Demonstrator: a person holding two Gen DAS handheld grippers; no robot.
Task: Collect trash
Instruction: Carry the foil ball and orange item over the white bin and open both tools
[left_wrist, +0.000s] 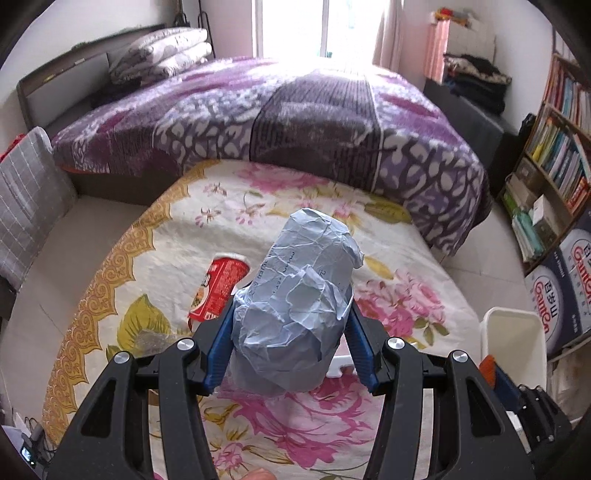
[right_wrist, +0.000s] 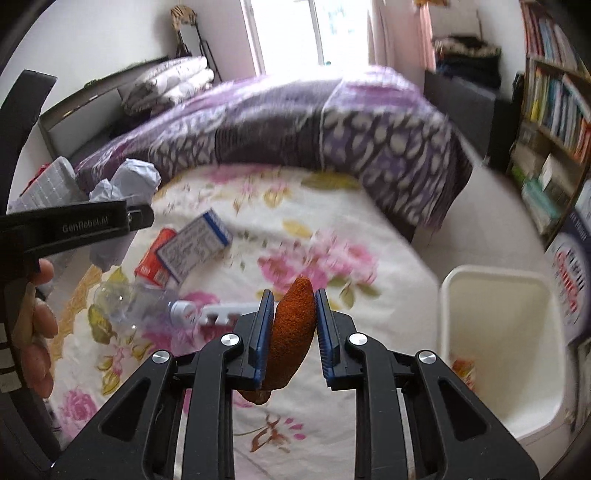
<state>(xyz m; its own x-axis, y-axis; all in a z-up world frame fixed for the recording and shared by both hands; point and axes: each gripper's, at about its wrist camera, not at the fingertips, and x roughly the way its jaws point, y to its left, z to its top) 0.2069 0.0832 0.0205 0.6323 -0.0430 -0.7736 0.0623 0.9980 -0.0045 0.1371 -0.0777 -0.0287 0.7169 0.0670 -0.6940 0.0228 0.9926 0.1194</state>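
My left gripper (left_wrist: 291, 310) is shut on a big crumpled ball of pale blue paper (left_wrist: 299, 306), held above the floral sheet (left_wrist: 207, 206); the paper also shows at the left in the right wrist view (right_wrist: 129, 181). My right gripper (right_wrist: 293, 299) is shut on an orange peel (right_wrist: 291, 332), held over the sheet left of a white bin (right_wrist: 498, 332). On the sheet lie a red cup (left_wrist: 218, 288), a white and blue box (right_wrist: 195, 243), a red packet (right_wrist: 155, 262), a clear plastic bottle (right_wrist: 136, 306) and a white plastic piece (right_wrist: 225, 314).
The white bin (left_wrist: 517, 339) stands on the floor to the right of the bed and holds a small wrapper (right_wrist: 463, 369). A purple quilt (left_wrist: 295, 122) covers the far bed. A bookshelf (left_wrist: 561, 147) and cartons (left_wrist: 561, 295) line the right wall.
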